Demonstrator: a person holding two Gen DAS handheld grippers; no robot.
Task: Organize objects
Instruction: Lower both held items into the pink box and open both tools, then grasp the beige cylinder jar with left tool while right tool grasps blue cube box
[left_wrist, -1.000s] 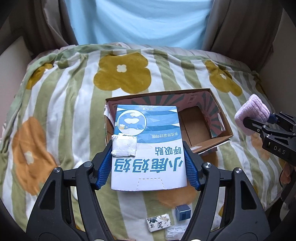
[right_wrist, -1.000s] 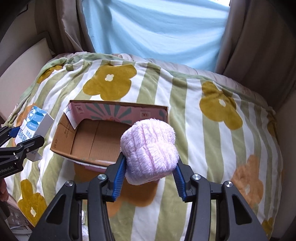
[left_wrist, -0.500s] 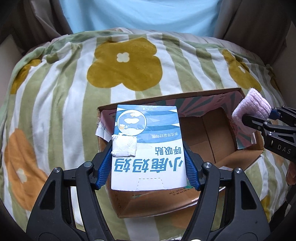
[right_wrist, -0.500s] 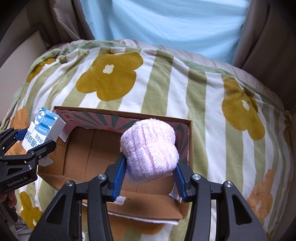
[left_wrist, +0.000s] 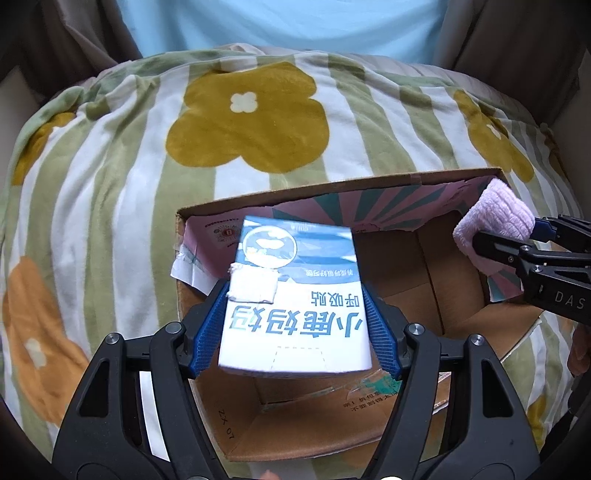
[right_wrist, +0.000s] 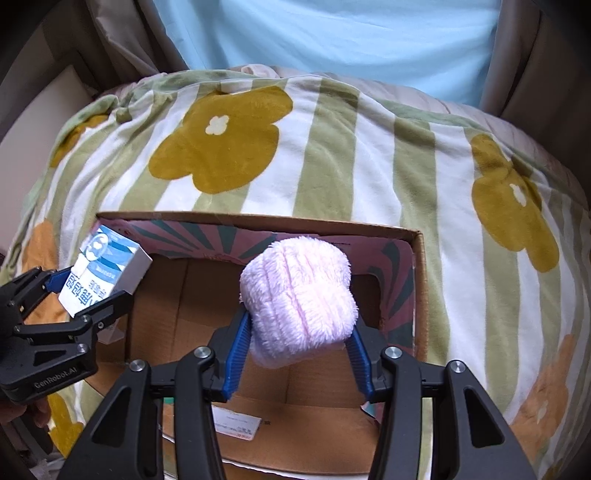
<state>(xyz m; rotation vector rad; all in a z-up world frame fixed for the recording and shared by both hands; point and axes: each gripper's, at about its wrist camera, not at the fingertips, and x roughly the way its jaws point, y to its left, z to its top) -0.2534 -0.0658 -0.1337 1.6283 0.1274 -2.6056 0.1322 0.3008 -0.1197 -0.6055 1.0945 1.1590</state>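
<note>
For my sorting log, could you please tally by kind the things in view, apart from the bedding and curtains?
Blue-and-white paper carton: 1
Fluffy pink plush bundle: 1
Open brown cardboard box: 1
Black handheld tool, left and right: 2
Total: 5

The blue and white carton (left_wrist: 295, 295) between the left gripper's (left_wrist: 295, 328) pads covers the cardboard box's (left_wrist: 424, 177) floor directly ahead of that gripper, and its small print is too fine to read. The pink fluffy bundle (right_wrist: 299, 299) in the right gripper (right_wrist: 297, 354) hides the pads' tips and the box wall beyond it. A white label (right_wrist: 236, 422) on the box flap below that gripper is illegible. Both grippers' handles run off the bottom edges.
</note>
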